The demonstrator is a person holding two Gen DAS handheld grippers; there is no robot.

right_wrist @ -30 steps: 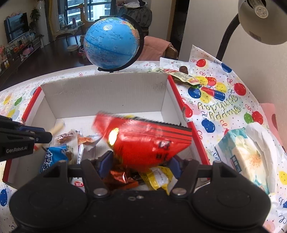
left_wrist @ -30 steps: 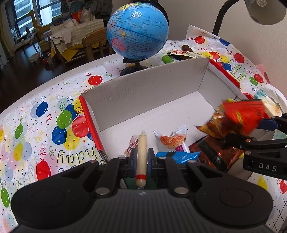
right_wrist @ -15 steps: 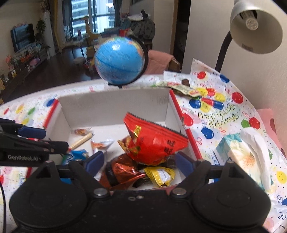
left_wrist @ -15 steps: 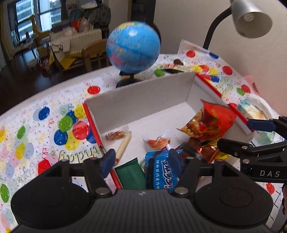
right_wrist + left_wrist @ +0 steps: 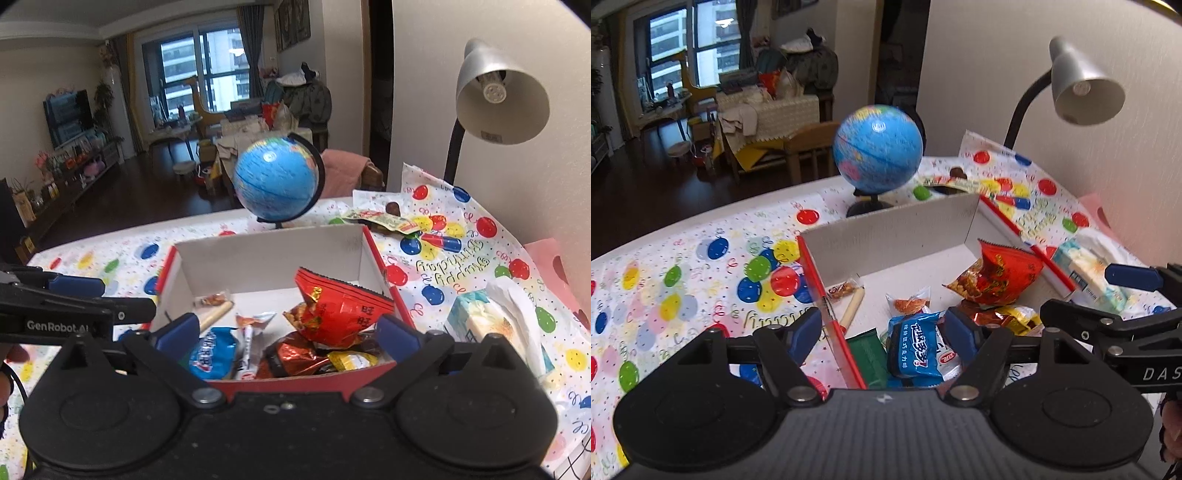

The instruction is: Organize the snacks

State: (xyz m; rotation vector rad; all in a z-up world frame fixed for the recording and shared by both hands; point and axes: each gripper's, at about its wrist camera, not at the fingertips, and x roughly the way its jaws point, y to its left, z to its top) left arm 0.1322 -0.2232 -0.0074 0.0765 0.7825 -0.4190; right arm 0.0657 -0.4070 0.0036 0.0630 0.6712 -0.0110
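From the left wrist view, the left gripper (image 5: 884, 330) hangs over the near left corner of the box (image 5: 886, 236), its blue-padded jaws spread fairly wide and opening further, gripping nothing; the box's red left rim and a blue wrapped snack (image 5: 916, 349) show in the gap between the pads, but neither pad presses on them. Inside the white, red-edged box lie a pale sausage stick (image 5: 854, 304) along the left wall, a small clear packet (image 5: 842, 288) just beyond it, another clear packet with orange contents (image 5: 910, 302) near the middle, a green packet (image 5: 866, 345) at the near edge, and a red chip bag (image 5: 997, 275) leaning against the right wall over brown and yellow wrappers (image 5: 1004, 319). The right gripper (image 5: 1123, 295) reaches in from the right edge of this view, above a tissue pack (image 5: 1086, 273). From the right wrist view, the right gripper (image 5: 288, 330) stands with its jaws very wide and opening, empty, with the near part of the box (image 5: 269, 243) between the pads and nothing touched. The red chip bag (image 5: 340, 306) rests tilted on a brown wrapper (image 5: 291, 354) and a yellow one (image 5: 351, 360), the blue snack (image 5: 212, 350) to their left. A globe (image 5: 275, 182) stands behind the box on a balloon-print tablecloth (image 5: 461, 258), and a desk lamp (image 5: 495, 99) rises at the right.
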